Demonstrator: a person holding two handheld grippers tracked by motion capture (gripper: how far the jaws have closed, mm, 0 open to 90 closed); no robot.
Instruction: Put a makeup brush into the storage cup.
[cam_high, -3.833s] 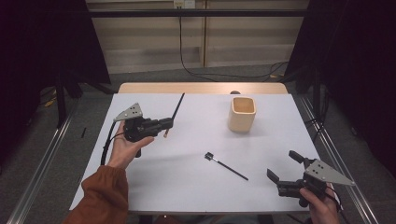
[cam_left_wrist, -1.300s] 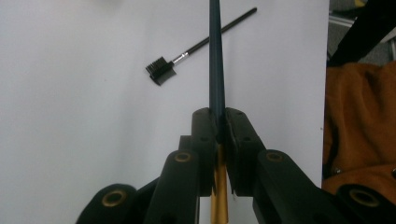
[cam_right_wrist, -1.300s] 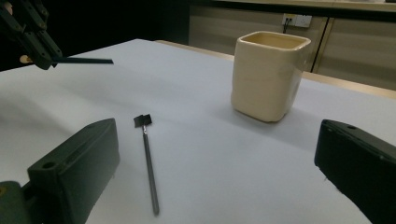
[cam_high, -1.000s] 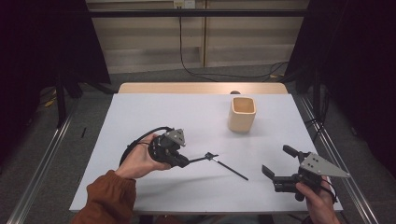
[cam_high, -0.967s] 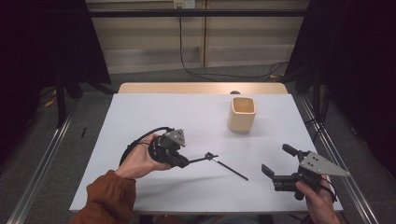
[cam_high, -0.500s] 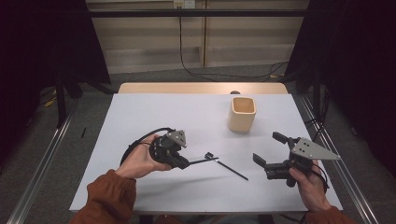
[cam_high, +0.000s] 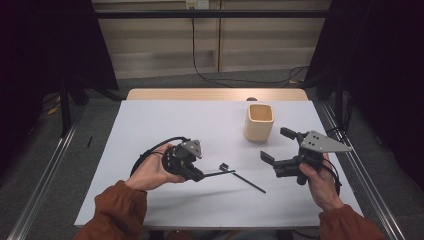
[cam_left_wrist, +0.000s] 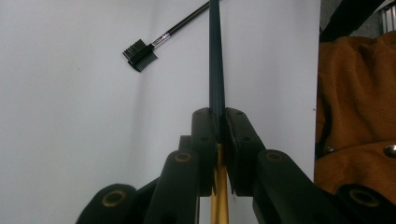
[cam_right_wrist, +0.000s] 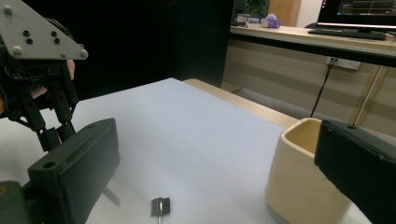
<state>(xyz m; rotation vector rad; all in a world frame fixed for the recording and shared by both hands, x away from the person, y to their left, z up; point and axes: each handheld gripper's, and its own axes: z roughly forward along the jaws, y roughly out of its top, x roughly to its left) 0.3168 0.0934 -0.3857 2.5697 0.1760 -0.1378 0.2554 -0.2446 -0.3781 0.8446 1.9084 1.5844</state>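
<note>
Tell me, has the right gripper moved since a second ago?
Yes. The right gripper has shifted left and up the white table, ending closer to the beige square cup.

- The left hand (cam_high: 152, 172) lies low near the table's middle, its rust-orange sleeve (cam_high: 112, 212) coming in from the lower left.
- The left gripper (cam_high: 200, 175) points right, jaws pressed together on a thin dark stick (cam_left_wrist: 216, 70).
- The right hand (cam_high: 320, 180) holds the right gripper (cam_high: 280, 147) raised, jaws spread wide and aimed left.
</note>
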